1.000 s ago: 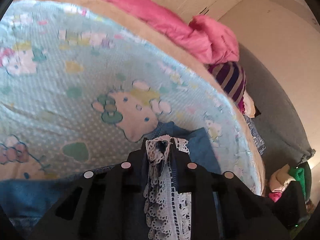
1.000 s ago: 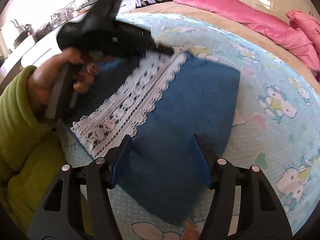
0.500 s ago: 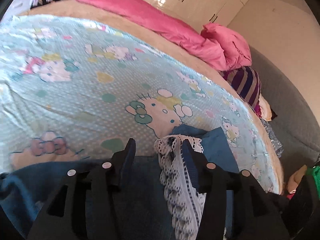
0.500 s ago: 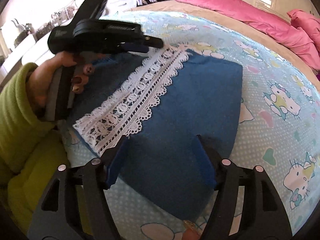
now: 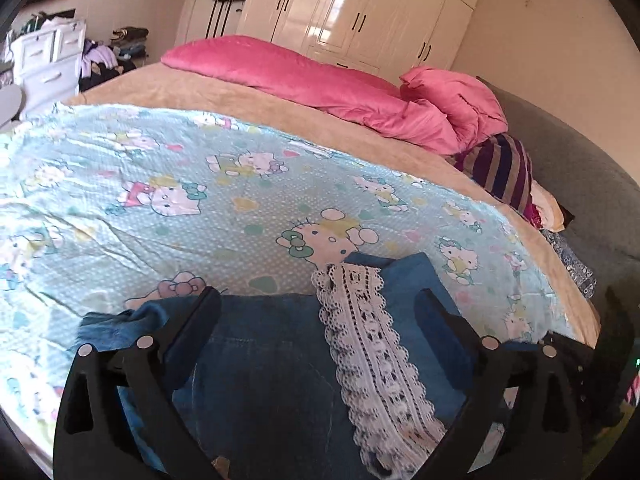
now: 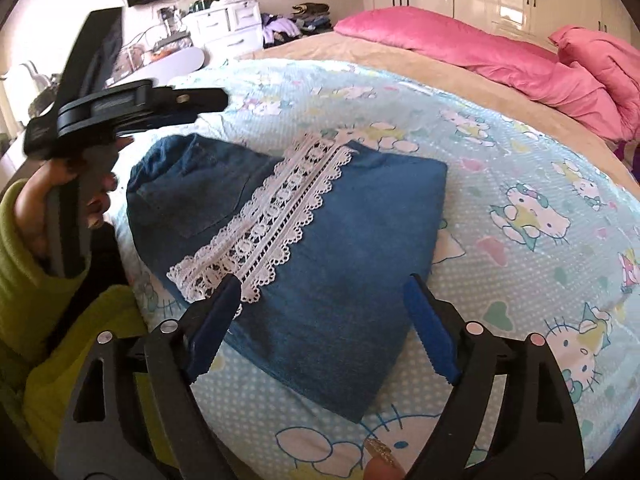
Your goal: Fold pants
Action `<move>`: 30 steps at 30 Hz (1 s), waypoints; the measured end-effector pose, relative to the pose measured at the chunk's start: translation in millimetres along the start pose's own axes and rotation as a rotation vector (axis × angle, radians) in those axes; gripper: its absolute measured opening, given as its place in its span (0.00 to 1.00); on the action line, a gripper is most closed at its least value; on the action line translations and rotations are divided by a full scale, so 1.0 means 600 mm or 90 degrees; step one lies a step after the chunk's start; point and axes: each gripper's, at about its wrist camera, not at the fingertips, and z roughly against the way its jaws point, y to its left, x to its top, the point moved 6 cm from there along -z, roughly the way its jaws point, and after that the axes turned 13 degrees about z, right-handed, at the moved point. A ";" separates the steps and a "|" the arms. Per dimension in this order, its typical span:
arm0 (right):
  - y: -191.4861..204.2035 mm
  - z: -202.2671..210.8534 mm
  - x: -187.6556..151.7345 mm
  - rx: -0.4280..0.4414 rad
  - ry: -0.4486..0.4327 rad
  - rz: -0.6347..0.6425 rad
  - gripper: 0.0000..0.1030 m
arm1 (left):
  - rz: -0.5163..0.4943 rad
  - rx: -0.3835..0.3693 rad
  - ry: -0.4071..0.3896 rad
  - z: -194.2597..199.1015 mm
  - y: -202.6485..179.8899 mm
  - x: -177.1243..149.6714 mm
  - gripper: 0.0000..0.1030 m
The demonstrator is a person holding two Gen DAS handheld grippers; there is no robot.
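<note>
Pants (image 6: 320, 248), 1 folded pair w/ 1 lace strip (image 6: 272, 224); both grippers' fingers opening, holding nothing.

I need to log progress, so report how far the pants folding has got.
Done: the pants lie folded in a compact block on the sheet, lace trim on top. In hand: nothing; the left gripper is off the cloth with jaws opening, and the right gripper is opening too, pads clear of the denim. Left: perhaps one more fold or tidying the rumpled waistband end, though it may be finished.
</note>
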 end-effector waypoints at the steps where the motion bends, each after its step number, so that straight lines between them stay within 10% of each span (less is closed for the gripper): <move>1: -0.001 0.005 0.001 -0.003 -0.004 0.000 0.76 | -0.003 0.001 0.003 0.006 -0.002 -0.004 0.94; 14: -0.019 0.048 -0.002 -0.026 -0.038 -0.012 0.79 | -0.025 0.010 0.048 0.057 -0.009 -0.084 0.94; 19: -0.017 0.052 -0.007 -0.021 -0.040 -0.008 0.79 | -0.060 0.004 0.081 0.052 -0.034 -0.125 0.60; 24: 0.000 0.041 -0.017 -0.002 -0.016 0.023 0.45 | -0.102 -0.011 0.124 0.033 -0.063 -0.165 0.28; 30: 0.020 0.021 -0.030 0.021 0.015 0.050 0.25 | -0.144 -0.011 0.166 0.008 -0.080 -0.201 0.24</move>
